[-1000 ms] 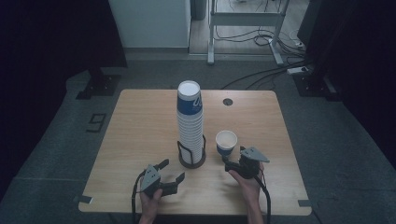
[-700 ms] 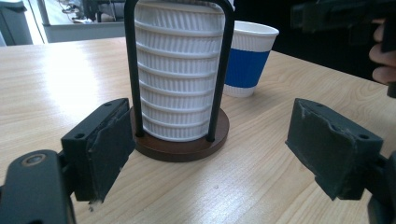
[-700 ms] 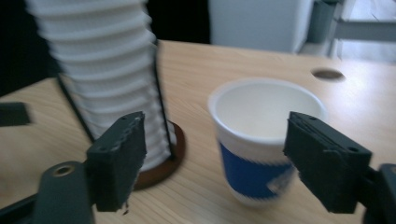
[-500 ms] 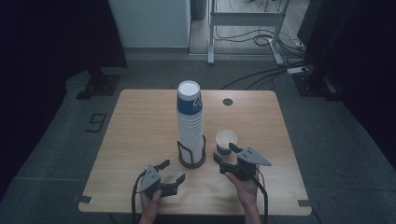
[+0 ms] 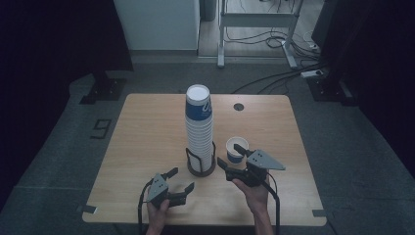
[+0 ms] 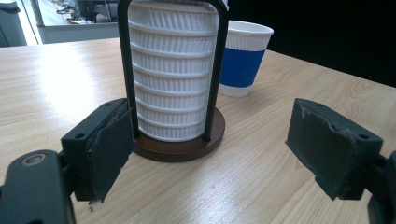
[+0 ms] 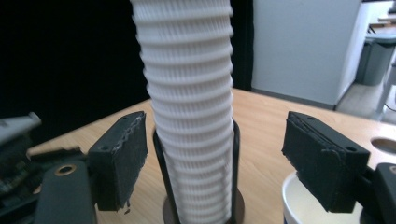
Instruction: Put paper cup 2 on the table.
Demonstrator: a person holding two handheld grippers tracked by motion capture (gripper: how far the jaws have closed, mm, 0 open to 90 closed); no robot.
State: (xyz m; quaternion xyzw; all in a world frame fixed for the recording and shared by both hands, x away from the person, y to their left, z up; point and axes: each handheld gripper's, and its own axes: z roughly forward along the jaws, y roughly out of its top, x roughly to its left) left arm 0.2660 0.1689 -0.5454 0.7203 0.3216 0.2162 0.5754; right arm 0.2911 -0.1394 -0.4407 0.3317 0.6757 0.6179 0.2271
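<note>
Since the earlier frames the right gripper [image 5: 234, 155] has risen off the tabletop and swung from the single white-and-blue paper cup [image 5: 236, 149] toward the tall stack of ribbed white paper cups [image 5: 199, 128]. Its jaws closed most of the way and have just been opening again; in the right gripper view the pads [image 7: 122, 157] stand apart with nothing pressed between them, framing the stack [image 7: 189, 107] farther off. The left gripper [image 5: 179, 180] has kept its place.

In the high view, the right hand [image 5: 252, 190] comes in from the near edge, wrist raised, holding its gripper roughly level and pointing far-left, with the jaw tips between the stack's holder and the single cup. That cup stands upright on the light wooden table [image 5: 147, 142], just right of the stack and just beyond the right jaw tips; its white rim [image 7: 308, 207] shows beneath one jaw in the right gripper view.

The left hand [image 5: 159, 208] rests low at the near edge, its gripper aimed far-right at the black wire holder with a brown round base [image 6: 180, 142]. Its jaws are released and wide, empty, with the stack [image 6: 173, 70] and single cup [image 6: 245, 56] beyond them.
</note>
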